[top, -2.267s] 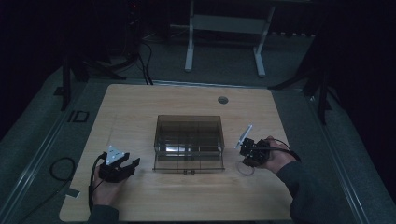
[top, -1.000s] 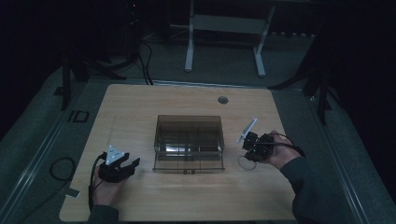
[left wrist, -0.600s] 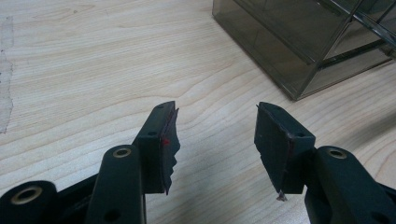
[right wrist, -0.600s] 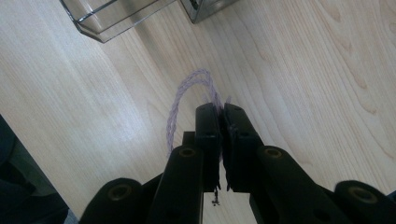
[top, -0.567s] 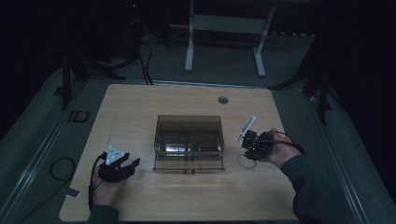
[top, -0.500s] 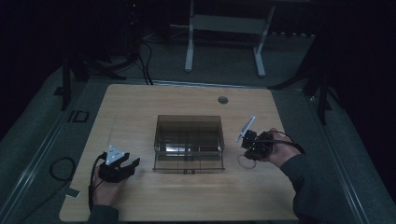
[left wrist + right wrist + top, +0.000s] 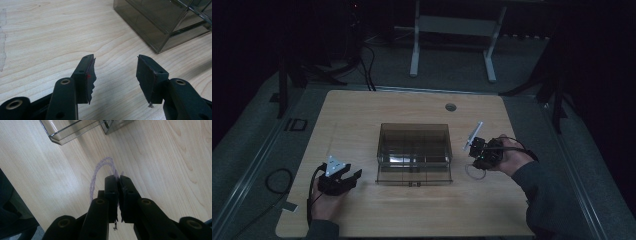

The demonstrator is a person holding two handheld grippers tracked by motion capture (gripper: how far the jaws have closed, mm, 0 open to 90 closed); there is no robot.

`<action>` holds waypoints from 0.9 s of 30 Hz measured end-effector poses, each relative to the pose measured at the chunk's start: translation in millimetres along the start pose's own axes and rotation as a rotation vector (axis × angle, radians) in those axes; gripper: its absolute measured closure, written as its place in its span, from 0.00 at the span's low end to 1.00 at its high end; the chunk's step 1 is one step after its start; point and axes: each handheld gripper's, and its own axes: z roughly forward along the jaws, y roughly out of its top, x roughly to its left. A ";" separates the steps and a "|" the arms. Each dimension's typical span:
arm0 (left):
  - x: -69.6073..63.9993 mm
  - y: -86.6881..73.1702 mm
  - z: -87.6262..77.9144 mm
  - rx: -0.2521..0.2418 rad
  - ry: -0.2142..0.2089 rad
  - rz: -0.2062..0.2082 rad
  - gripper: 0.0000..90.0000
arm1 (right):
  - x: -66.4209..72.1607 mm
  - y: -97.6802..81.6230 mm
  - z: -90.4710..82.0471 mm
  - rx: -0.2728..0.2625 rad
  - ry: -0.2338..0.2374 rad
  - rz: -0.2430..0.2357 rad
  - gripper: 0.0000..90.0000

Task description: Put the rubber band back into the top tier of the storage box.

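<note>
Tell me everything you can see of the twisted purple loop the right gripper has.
The purple loop is a thin twisted cord, pale lilac, perhaps a hair tie. The right gripper is shut on one end of it; the rest arcs out beyond the jaw tips over the wooden table, near the corner of the clear plastic box without touching it.

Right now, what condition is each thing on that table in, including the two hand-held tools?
Left tool: open, nothing between its jaws, resting low over the table.
Right tool: shut on the twisted lilac cord.
Twisted lilac cord: pinched at one part, its loop hanging free beside the tool tips.
Clear box: upright mid-table, open at the top, divided into compartments, looks empty.
Wooden table: bare around the box.
</note>
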 end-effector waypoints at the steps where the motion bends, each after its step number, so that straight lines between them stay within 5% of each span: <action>1: 0.0 0.0 0.0 0.001 0.000 0.000 0.55 | 0.1 0.7 -0.9 0.003 0.000 -0.001 0.95; 27: -0.3 0.1 0.1 0.002 -0.001 0.003 0.55 | 6.6 24.1 -23.0 -0.017 -0.017 -0.062 0.95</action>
